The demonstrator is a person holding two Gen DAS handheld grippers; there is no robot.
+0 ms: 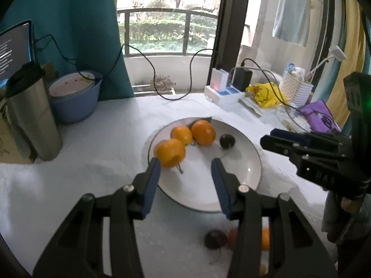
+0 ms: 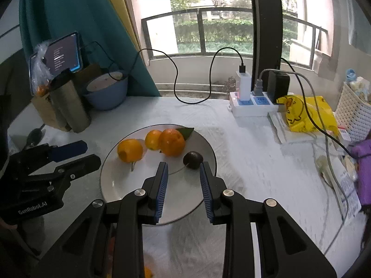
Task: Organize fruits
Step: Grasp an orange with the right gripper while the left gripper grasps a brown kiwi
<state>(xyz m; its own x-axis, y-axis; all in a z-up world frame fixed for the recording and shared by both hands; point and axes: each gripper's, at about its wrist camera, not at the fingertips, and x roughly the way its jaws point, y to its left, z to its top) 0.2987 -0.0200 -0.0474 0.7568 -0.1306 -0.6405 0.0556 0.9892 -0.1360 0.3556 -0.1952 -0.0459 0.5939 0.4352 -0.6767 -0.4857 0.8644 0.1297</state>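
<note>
At the far left of the white-covered surface (image 1: 111, 139) stands a steel flask (image 1: 32, 113) with a black lid, and just beside it a blue bowl (image 1: 74, 99) holding a paler dish. Near the middle lies a white plate (image 1: 243, 169) carrying three oranges: one (image 1: 170, 153) at the left edge of the plate with a short stem under it, a second (image 1: 182, 134) behind it and a third (image 1: 203, 132) touching that one, with a green leaf at its back. To their right on the same plate sits a small dark fruit (image 1: 227, 141), apart from the oranges. The left tool (image 1: 185, 163) hovers over the near part of the plate, its blue-padded jaws apart with nothing between them. The right tool (image 2: 183, 165) hangs over the plate just short of the dark fruit, jaws also apart and empty. Below the plate, near the left tool's frame, more fruit (image 1: 215, 238) lies blurred on the surface. Farther right are a white power strip (image 2: 250, 106) with chargers, a yellow bag (image 2: 306, 113) and a white basket (image 2: 354, 113)
</note>
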